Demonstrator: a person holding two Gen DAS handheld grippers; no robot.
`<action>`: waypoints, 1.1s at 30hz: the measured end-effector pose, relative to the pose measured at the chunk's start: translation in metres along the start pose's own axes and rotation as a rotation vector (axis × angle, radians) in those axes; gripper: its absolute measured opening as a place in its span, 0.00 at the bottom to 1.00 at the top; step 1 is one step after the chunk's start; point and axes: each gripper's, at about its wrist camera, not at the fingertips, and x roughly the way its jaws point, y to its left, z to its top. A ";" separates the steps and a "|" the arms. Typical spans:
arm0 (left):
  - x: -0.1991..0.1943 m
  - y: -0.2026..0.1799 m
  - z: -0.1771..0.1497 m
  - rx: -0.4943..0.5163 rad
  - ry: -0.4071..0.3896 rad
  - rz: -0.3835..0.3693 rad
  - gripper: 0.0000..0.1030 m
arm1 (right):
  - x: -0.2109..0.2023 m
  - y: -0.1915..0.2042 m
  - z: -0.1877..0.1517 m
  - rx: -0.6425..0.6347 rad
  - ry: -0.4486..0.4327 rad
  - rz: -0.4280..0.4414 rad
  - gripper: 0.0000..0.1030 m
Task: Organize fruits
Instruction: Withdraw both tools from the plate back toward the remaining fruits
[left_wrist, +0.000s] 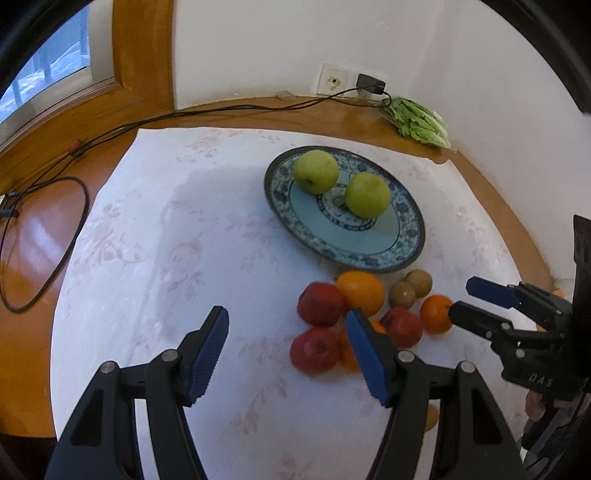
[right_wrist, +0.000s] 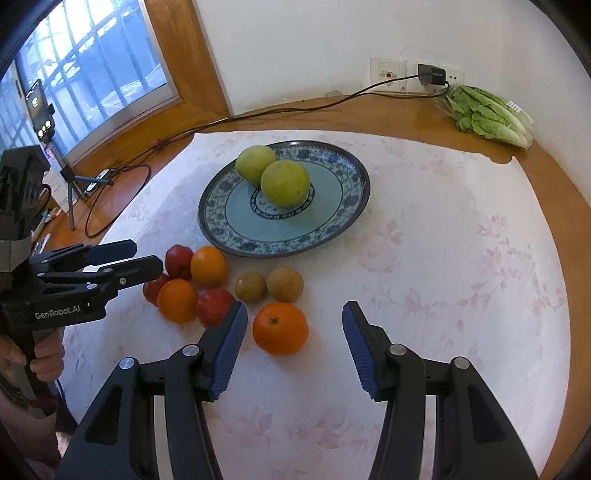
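A blue patterned plate (left_wrist: 391, 254) (right_wrist: 332, 218) holds two green apples (left_wrist: 316, 171) (right_wrist: 285, 183). In front of it lies a loose pile: red apples (left_wrist: 320, 303) (right_wrist: 178, 261), oranges (left_wrist: 361, 291) (right_wrist: 208, 266) and two brown kiwis (left_wrist: 418, 283) (right_wrist: 285, 284). One orange (right_wrist: 280, 328) lies apart, just ahead of my right gripper (right_wrist: 294, 326), which is open and empty. My left gripper (left_wrist: 287, 326) is open and empty, its right finger over the pile's near edge. The right gripper also shows in the left wrist view (left_wrist: 460, 300), the left gripper in the right wrist view (right_wrist: 147, 258).
A white floral cloth (left_wrist: 184, 258) (right_wrist: 443, 277) covers the round wooden table. Bagged lettuce (left_wrist: 419, 123) (right_wrist: 487, 116) lies at the back by the wall. A charger and black cable (left_wrist: 229, 108) (right_wrist: 295, 107) run along the table's back edge. A phone on a tripod (right_wrist: 40, 110) stands by the window.
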 end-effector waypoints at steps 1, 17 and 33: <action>0.000 0.002 -0.003 -0.003 0.003 -0.001 0.68 | 0.000 0.001 -0.002 -0.003 0.004 0.000 0.53; -0.013 0.019 -0.022 -0.016 -0.030 -0.049 0.70 | 0.013 0.014 -0.014 -0.038 0.048 -0.030 0.53; -0.005 0.021 -0.030 -0.020 0.002 -0.057 0.70 | 0.020 0.015 -0.017 -0.010 0.048 -0.045 0.53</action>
